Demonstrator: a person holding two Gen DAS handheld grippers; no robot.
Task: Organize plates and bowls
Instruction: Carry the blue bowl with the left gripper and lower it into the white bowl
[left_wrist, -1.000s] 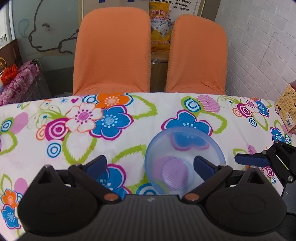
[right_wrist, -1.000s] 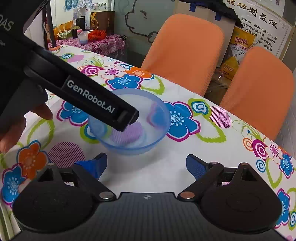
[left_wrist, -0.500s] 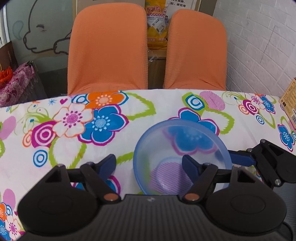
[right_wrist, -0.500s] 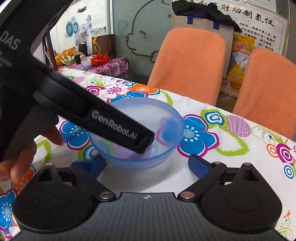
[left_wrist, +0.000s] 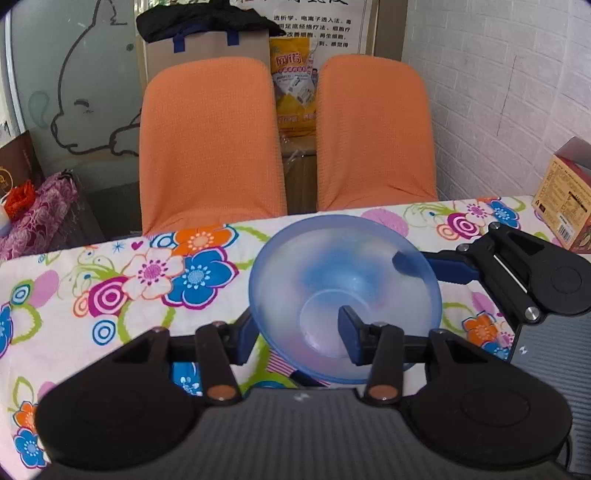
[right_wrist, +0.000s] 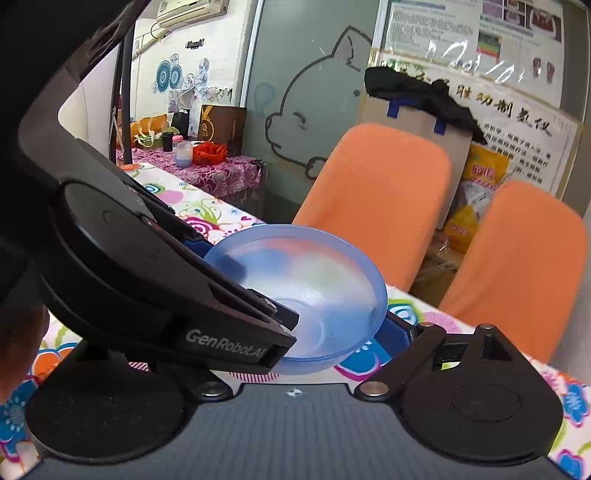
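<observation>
Left wrist view: translucent blue plastic bowl (left_wrist: 345, 291) lifted clear of the flower-print desk (left_wrist: 110, 295), tilted toward the camera. Left claw (left_wrist: 299, 334) clamped on the bowl's near wall, one blue finger (left_wrist: 349, 334) inside, the other outside against the rim. Right claw (left_wrist: 417, 264) reaching in from the right, one blue fingertip pressed on the far-right rim; second finger hidden behind the plastic, so probably gripping too, though hard to confirm.

Right wrist view: same bowl (right_wrist: 317, 291) between right claw's fingers (right_wrist: 393, 334), left claw's black body (right_wrist: 166, 295) crossing in front. Behind the desk, two orange-covered chairs (left_wrist: 210, 147). Cardboard box (left_wrist: 565, 199) at the desk's far right edge.
</observation>
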